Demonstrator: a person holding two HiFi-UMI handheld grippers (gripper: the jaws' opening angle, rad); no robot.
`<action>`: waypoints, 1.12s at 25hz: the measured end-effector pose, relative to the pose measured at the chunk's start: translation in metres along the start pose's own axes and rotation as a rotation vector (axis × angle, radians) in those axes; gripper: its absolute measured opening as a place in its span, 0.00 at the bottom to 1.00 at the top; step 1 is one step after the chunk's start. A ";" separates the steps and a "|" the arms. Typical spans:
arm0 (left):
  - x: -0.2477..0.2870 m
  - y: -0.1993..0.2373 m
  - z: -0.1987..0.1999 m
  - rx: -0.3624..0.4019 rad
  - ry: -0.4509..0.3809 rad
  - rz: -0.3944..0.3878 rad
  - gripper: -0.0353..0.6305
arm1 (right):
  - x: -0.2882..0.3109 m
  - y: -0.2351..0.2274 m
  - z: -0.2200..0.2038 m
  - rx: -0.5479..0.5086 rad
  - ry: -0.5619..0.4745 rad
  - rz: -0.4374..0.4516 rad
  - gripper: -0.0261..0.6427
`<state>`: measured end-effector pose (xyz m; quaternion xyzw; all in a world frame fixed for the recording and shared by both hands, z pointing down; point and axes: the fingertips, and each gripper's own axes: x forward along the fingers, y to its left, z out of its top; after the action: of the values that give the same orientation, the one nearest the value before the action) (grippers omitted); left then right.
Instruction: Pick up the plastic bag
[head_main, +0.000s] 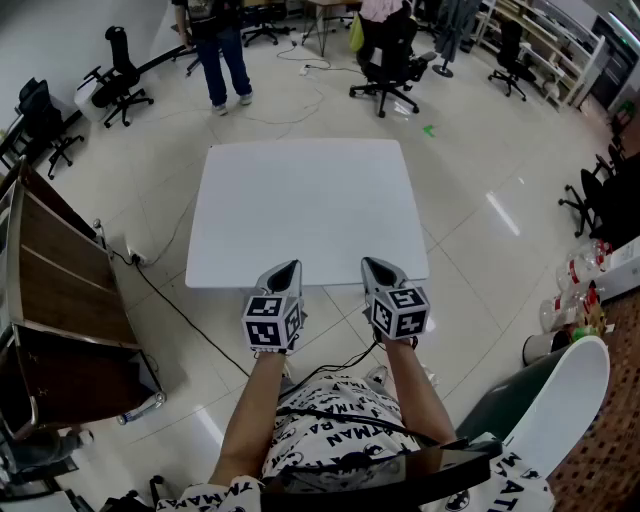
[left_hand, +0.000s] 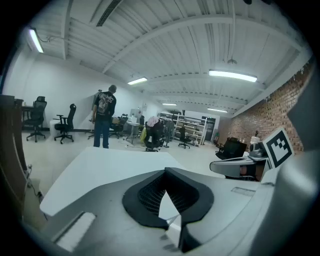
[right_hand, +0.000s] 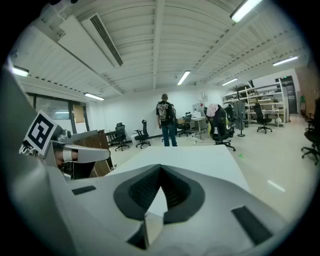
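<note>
Nearest you, your two hands hold the grippers side by side, a little apart, both pointing forward and slightly down. Your left gripper (head_main: 292, 266) has its jaws brought together at the tips. Its own view shows only a small triangular gap behind the tips, with nothing in it. Your right gripper (head_main: 371, 262) stands the same way, jaws closed tip to tip and gripping nothing. Both sets of tips sit over the near edge of the white table (head_main: 310, 200), which stretches away in front of you on the pale floor (head_main: 480, 250). To your left a dark cable (head_main: 172, 312) runs across the floor beside a wooden cabinet (head_main: 55, 255). Beyond the far edge of the table stands a black chair (head_main: 388, 65). Left of it is a person (head_main: 225, 55) in dark clothes, whom both gripper views show from behind. Shelves (right_hand: 260, 100) line the far wall. You cannot tell where the bag is from any of your views.
</note>
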<state>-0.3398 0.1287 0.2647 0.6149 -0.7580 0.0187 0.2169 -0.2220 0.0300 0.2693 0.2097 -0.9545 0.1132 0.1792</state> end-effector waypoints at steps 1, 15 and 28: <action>0.001 -0.002 -0.001 0.002 0.001 -0.002 0.06 | -0.001 -0.001 -0.001 0.006 -0.002 -0.001 0.06; 0.011 -0.018 -0.014 0.030 0.024 0.000 0.08 | -0.009 -0.017 -0.017 0.058 -0.017 -0.007 0.06; 0.035 -0.067 -0.047 0.077 0.151 -0.113 0.07 | -0.030 -0.046 -0.055 0.130 0.018 -0.088 0.08</action>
<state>-0.2679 0.0937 0.3040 0.6615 -0.7022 0.0818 0.2503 -0.1602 0.0160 0.3146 0.2614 -0.9334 0.1690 0.1784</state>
